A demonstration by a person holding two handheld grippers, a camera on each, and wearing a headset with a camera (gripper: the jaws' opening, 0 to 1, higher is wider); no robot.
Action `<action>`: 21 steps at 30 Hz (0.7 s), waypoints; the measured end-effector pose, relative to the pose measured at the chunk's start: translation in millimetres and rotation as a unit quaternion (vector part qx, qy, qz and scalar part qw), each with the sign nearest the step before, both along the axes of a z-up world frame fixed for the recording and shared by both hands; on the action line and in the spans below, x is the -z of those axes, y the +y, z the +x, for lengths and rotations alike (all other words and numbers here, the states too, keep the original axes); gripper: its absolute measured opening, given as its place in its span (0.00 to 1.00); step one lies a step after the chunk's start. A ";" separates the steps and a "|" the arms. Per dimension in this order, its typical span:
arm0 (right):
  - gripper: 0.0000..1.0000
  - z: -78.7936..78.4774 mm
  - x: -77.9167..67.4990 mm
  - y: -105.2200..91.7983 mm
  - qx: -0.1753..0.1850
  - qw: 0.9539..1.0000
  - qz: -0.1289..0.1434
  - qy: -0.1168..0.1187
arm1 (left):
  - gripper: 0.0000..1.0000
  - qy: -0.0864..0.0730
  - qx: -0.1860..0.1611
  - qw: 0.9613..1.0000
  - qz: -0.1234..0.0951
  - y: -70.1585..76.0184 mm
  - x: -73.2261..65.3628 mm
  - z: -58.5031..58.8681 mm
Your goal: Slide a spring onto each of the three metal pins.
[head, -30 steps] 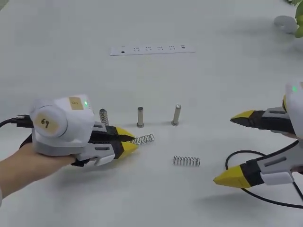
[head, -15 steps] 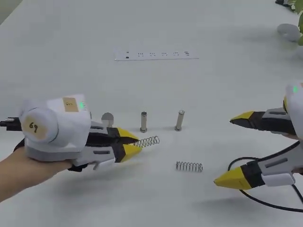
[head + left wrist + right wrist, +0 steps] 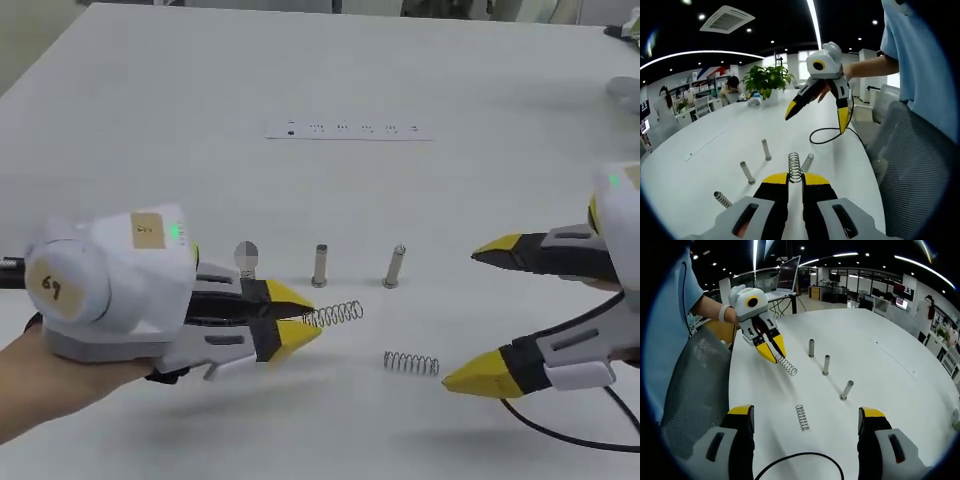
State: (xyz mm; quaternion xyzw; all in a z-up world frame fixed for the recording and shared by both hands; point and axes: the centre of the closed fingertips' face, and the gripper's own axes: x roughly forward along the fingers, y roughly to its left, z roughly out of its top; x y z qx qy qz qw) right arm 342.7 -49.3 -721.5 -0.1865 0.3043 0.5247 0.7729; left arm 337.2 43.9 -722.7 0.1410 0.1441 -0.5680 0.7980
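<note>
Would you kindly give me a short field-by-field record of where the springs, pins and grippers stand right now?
left gripper: shut on held spring, gripped by one end
right gripper: open, empty
loose spring: lying flat on the table
first pin: upright, carries a spring
middle pin: upright, bare
third pin: upright, bare
pins left to fit: two

White worktop [image 3: 150,110] in an open-plan office, a white power strip [image 3: 349,130] flat on its far side. Dark ceiling [image 3: 770,30] with long light strips [image 3: 813,17] and a square air vent [image 3: 727,19]. Leafy potted plant [image 3: 767,79] at the far end; grey mesh chair [image 3: 695,390] beside the near edge.
</note>
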 end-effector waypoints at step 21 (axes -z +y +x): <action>0.62 -9.9 -9.8 45.9 -0.117 0.993 -0.006 0.013 | 0.02 -0.005 0.012 1.000 -0.015 -3.4 -9.8 -22.1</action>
